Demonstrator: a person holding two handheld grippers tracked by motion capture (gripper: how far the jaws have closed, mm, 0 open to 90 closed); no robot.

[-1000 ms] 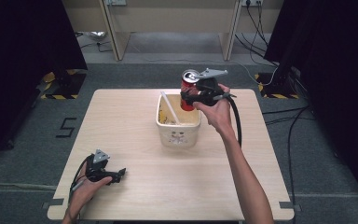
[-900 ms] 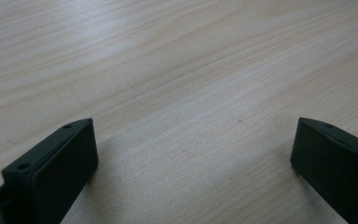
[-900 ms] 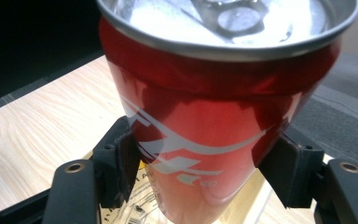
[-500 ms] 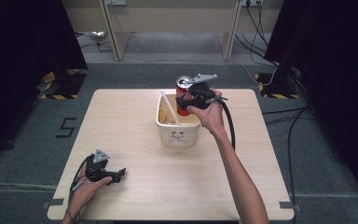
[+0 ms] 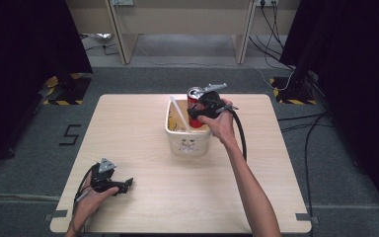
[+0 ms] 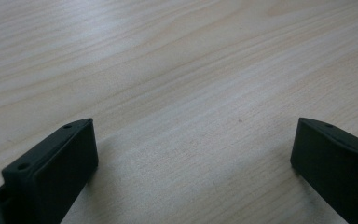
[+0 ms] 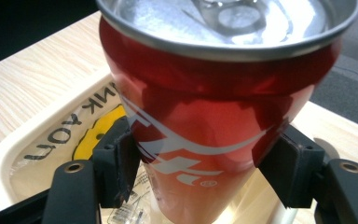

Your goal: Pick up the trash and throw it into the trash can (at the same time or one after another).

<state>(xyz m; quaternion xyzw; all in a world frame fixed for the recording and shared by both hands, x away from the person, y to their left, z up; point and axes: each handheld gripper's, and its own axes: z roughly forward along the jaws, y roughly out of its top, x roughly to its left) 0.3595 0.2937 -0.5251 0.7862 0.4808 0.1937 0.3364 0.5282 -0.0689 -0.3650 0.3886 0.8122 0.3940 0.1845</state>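
Right gripper (image 7: 200, 172) clamps a red can (image 7: 214, 116) bearing white script – over a tub (image 5: 188, 138) reading "THANK YOU"; left gripper (image 6: 191, 163) gapes empty at seven o'clock.

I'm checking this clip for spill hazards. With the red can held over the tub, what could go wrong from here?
The can is pinched low on its body by the right gripper, with its heavy top leaning out, so it may pivot or slip between the pads. It hangs over the cream tub, where a white stick leans; lowering it could knock that stick or catch the rim. A tall can might also topple inside.
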